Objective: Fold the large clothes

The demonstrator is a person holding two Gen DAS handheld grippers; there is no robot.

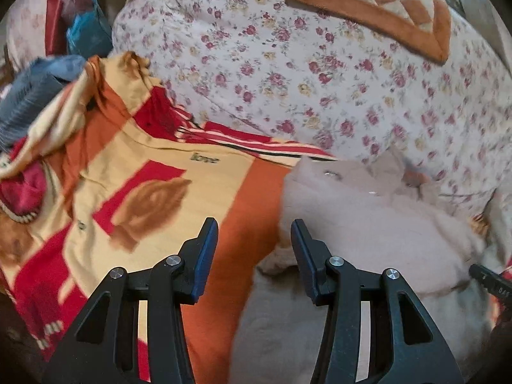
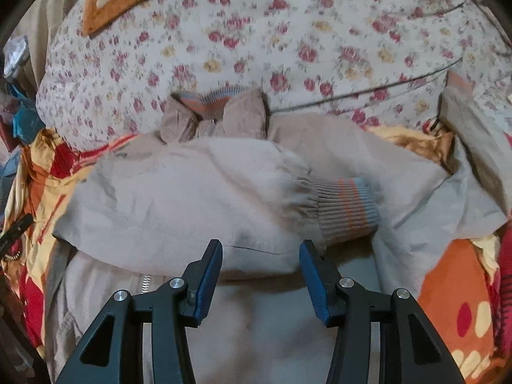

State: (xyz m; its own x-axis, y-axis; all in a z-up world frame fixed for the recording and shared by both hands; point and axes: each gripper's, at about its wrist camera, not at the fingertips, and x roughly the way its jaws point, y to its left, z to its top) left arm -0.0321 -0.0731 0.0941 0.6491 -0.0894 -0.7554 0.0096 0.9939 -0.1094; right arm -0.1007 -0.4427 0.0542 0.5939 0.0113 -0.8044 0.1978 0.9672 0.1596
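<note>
At the far left a heap of blue and red cloth (image 1: 35, 96) is blurred and cut off, and the left gripper (image 1: 254, 246) hangs with fingers apart and empty over the bare orange-and-red patterned blanket (image 1: 160, 192). To its right, the beige jacket (image 2: 179, 198) lies along the floral quilt (image 2: 288, 32), collar (image 2: 214, 112) far, near hem hidden. One sleeve folds across, cuff (image 2: 348, 208) pointing right, above the right gripper (image 2: 260, 270), fingers apart, holding nothing.

Beige jacket (image 1: 368, 224) on patterned blanket (image 1: 153, 185)
</note>
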